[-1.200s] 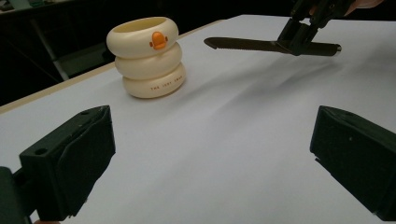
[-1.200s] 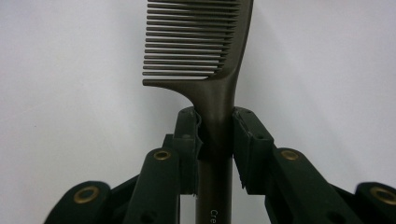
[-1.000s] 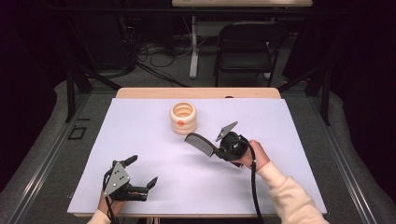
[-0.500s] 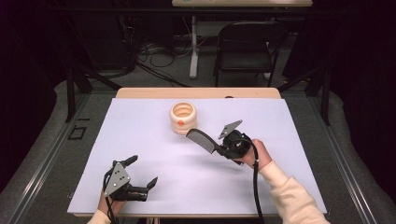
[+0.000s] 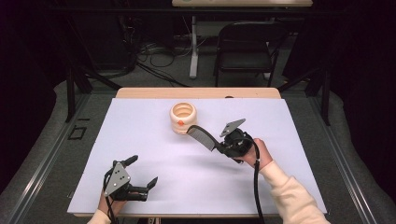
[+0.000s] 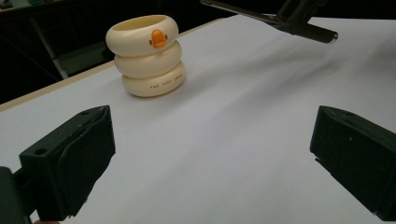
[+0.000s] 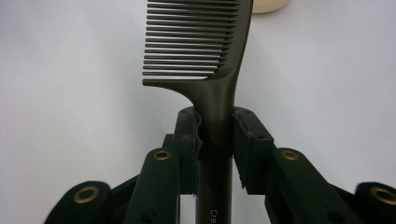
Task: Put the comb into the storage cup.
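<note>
Two black jaws of the right gripper [image 7: 215, 135] were clamped on the handle of a dark comb [image 7: 198, 42], just below its teeth. Light, stiff and smooth, it looked likely to swivel unless pinched squarely across the flat handle. Its toothed end hung just beside the cream ringed holder [image 5: 183, 117]. Nearer the person than that holder, the left gripper [image 5: 141, 177] gaped empty.

A black folding chair [image 5: 245, 46] stands on grey floor [image 5: 154, 77] beyond the white-covered table [image 5: 289, 121], cables [image 5: 149, 58] trailing in the dark room.
</note>
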`<action>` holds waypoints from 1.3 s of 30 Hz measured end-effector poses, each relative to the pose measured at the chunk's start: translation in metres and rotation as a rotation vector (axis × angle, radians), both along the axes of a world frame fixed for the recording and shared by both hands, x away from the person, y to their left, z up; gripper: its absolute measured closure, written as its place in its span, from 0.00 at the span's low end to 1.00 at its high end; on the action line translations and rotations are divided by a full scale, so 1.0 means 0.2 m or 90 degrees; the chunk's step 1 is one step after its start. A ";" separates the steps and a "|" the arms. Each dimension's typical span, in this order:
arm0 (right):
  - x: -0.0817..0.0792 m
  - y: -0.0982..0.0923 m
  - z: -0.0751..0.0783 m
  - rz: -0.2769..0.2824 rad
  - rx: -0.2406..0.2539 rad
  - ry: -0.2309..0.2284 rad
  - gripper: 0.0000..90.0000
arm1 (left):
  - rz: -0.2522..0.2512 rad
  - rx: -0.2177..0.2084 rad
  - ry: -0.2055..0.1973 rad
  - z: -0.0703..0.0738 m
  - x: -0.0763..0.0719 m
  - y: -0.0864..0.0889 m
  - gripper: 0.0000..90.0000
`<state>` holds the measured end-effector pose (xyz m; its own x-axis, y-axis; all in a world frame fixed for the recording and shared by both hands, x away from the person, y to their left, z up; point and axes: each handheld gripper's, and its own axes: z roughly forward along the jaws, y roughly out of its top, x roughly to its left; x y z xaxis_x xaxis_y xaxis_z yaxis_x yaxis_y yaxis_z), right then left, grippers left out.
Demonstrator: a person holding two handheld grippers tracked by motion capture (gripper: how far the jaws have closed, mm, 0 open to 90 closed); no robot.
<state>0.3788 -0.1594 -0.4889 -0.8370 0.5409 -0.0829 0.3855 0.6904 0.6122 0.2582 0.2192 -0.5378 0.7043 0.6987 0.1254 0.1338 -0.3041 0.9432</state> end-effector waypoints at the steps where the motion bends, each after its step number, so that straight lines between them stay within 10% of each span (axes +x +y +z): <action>1: 0.00 0.00 0.00 0.001 0.002 -0.002 0.81 | 0.000 -0.002 -0.001 0.00 0.00 0.00 0.00; 39: 0.01 -0.05 0.06 -0.034 0.063 -0.050 0.81 | 0.000 -0.004 -0.001 0.00 0.00 0.01 0.00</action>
